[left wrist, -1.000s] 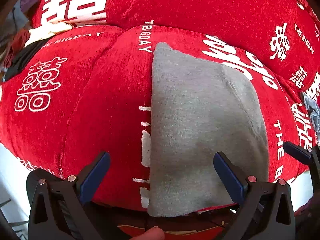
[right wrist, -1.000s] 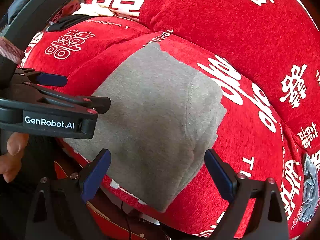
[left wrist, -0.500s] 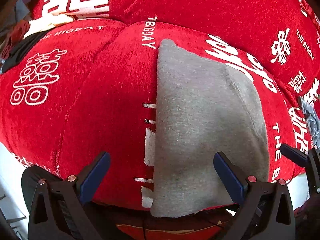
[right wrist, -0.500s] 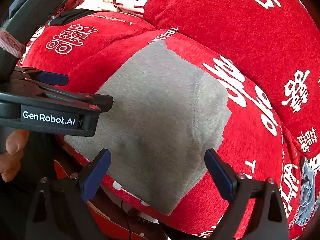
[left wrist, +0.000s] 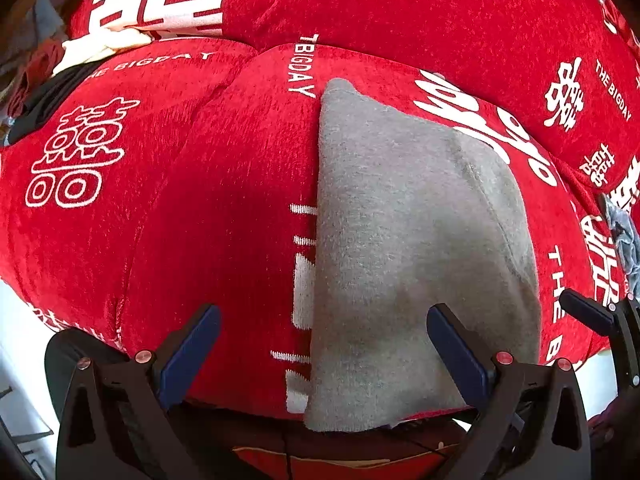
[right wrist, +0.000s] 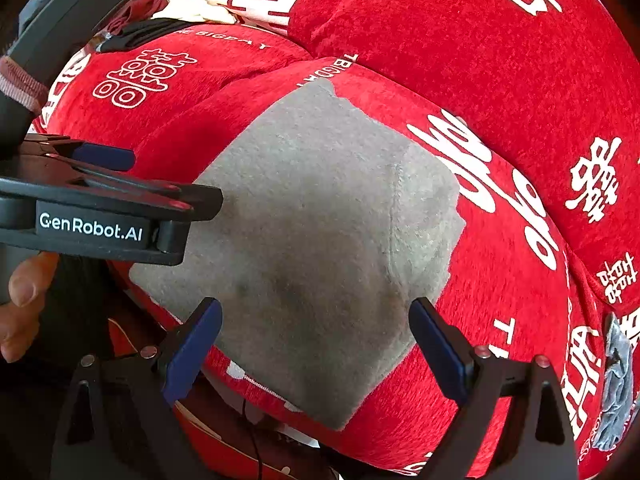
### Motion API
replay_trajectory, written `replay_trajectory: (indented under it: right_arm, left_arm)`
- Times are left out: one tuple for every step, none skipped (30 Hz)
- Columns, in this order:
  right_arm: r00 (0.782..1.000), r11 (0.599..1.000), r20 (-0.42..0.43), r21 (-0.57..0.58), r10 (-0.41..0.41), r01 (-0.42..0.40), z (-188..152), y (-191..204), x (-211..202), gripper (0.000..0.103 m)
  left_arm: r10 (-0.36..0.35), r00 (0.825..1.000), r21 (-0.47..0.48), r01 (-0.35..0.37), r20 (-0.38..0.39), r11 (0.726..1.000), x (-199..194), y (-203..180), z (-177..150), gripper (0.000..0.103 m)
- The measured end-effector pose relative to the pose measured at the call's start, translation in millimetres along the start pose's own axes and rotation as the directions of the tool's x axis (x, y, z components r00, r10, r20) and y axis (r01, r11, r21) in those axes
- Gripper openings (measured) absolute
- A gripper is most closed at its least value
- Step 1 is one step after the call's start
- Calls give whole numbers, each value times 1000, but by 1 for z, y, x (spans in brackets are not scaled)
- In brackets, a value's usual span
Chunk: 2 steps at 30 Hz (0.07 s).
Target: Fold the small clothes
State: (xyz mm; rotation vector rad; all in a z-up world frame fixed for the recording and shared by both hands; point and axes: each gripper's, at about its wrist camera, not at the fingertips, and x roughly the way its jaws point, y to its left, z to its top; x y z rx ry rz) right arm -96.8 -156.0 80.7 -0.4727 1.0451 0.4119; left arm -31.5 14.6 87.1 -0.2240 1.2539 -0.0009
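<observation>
A folded grey garment (left wrist: 412, 248) lies flat on a red sofa seat cushion (left wrist: 224, 208) with white lettering, its near end hanging over the front edge. My left gripper (left wrist: 324, 344) hovers open over the garment's near left edge, holding nothing. The same grey garment (right wrist: 320, 240) fills the middle of the right wrist view, with a seam down its right side. My right gripper (right wrist: 316, 340) is open just above its near part, empty. The left gripper's body (right wrist: 96, 208) shows at the left of that view, held by a hand (right wrist: 24, 304).
The red sofa backrest (left wrist: 400, 8) rises behind the seat. A pile of dark, cream and maroon clothes (left wrist: 60, 68) sits at the far left of the sofa. A grey-blue crumpled cloth (right wrist: 616, 384) lies at the right end. White floor (left wrist: 16, 344) shows below the seat.
Both grippers have edged slightly closer to the garment and a little left; the garment itself has not moved. Both stay open.
</observation>
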Motion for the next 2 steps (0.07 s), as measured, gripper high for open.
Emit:
replay_trajectory:
  right_arm:
    - [1000,1000,3,4,3,-3,-1,-2,0,96]
    - [1000,1000,5,6,7,-7,-2,-3,0,96]
  left_arm:
    - [6,1000,4,-6,0,1000,0,-1,0,103]
    - [10,1000,7,-10,1,1000,-1,-2,-1,103]
